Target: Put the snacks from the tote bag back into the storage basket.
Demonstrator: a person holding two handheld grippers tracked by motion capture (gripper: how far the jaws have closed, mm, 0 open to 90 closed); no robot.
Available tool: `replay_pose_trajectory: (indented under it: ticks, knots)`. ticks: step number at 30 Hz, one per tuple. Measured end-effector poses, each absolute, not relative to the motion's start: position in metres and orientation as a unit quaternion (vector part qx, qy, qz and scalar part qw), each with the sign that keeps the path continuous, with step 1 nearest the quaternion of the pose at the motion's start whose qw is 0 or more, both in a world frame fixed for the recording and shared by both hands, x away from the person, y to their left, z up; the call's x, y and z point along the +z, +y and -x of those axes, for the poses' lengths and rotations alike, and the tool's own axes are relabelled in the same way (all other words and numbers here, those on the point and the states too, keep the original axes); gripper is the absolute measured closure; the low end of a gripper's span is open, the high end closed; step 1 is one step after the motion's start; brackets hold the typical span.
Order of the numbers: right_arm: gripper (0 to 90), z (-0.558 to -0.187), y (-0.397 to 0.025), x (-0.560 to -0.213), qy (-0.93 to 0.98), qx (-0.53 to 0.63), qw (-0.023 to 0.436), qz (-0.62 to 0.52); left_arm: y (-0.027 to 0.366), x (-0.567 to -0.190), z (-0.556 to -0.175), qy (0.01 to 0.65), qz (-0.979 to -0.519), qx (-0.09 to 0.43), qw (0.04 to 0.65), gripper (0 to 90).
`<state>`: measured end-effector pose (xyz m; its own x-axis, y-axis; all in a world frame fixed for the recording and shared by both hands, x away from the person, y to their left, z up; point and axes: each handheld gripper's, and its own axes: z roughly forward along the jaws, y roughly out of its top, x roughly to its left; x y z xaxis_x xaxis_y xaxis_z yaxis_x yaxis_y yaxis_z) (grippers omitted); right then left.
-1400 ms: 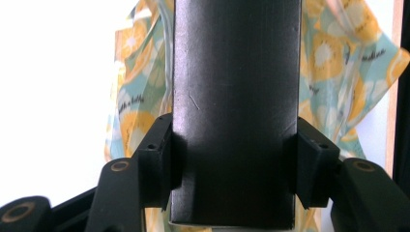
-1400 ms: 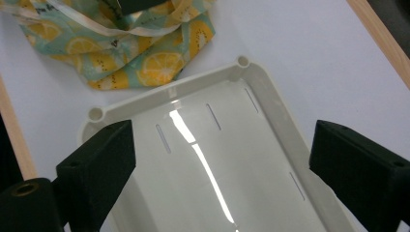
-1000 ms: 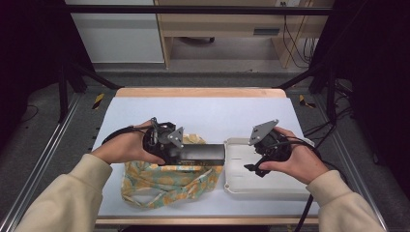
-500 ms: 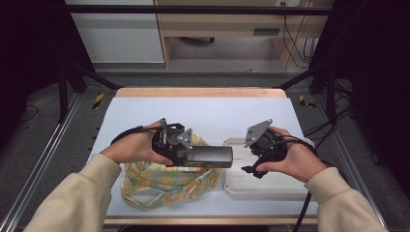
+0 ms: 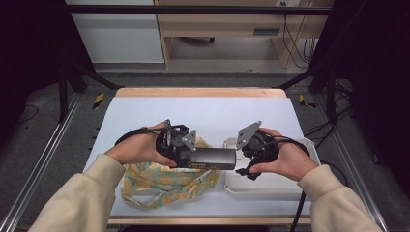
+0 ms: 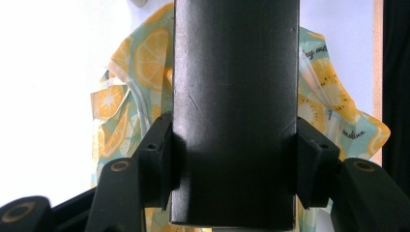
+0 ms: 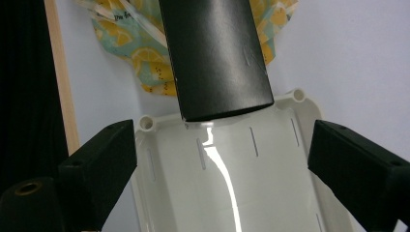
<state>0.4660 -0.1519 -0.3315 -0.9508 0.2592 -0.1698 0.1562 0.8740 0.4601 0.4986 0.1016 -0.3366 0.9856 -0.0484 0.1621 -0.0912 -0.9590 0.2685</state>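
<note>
High view: the left gripper (image 5: pixel 203 155) holds a black box (image 5: pixel 212 158) over the bag (image 5: pixel 164 181); the right gripper (image 5: pixel 244 157) is near the box's end.
Left gripper view: jaws squeeze the box (image 6: pixel 235 106).
Right gripper view: jaws wide apart, the box (image 7: pixel 215 53) ahead between them, tray (image 7: pixel 270 179) below.

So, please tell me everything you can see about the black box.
The black box is long and rectangular, matte, like cardboard, with faint scuffs. It lies level above the table, clamped by the left gripper at one end, both pads pressing its sides. Its free end reaches over the edge of the white tray, toward the open right gripper. The lemon-print bag lies below it.
</note>
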Motion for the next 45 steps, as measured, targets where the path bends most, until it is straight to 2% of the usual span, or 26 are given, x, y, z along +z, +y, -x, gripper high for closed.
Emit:
replay_pose_trajectory:
  ticks: [31,45]
  knots:
    - [18.0,-0.474,-0.126,-0.346,0.971,0.204,0.087,-0.085,0.097,-0.339,-0.497,-0.042,-0.986,0.076,0.140,42.8]
    - [29.1,-0.482,-0.122,-0.354,0.976,0.188,0.075,-0.082,0.095,-0.340,-0.496,-0.042,-0.985,0.071,0.151,42.8]
